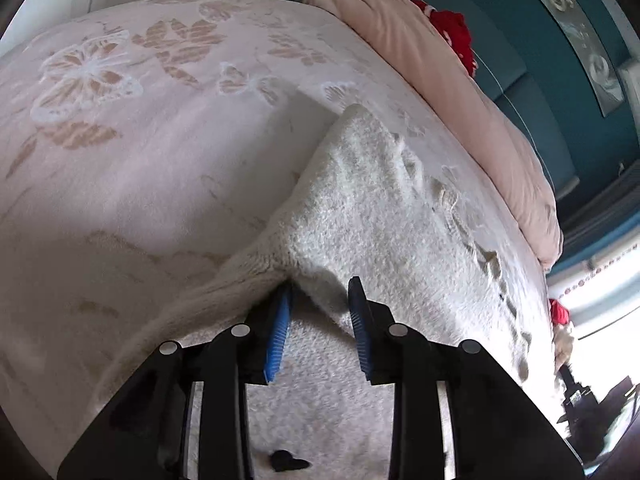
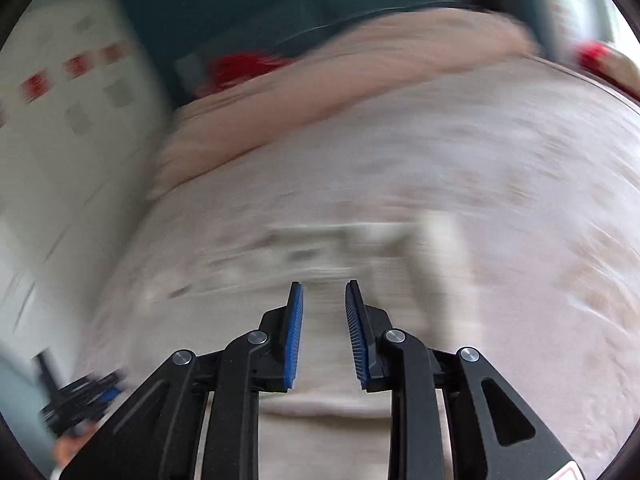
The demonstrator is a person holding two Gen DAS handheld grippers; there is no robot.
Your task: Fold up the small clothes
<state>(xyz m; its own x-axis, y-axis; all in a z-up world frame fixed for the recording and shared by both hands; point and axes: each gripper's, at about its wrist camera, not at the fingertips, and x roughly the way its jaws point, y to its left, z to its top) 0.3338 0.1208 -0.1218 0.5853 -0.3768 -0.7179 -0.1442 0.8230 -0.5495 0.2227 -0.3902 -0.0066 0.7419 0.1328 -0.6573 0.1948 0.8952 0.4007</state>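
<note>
Floral bedspread (image 1: 140, 128); fuzzy white garment (image 1: 360, 208) under left hand-held gripper (image 1: 318, 292), jaws apart, fold between.

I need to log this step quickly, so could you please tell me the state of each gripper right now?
Left gripper: open, jaws apart around a raised fold of the fuzzy white garment, pads not pressing it.
Right gripper: open, holding nothing.
</note>
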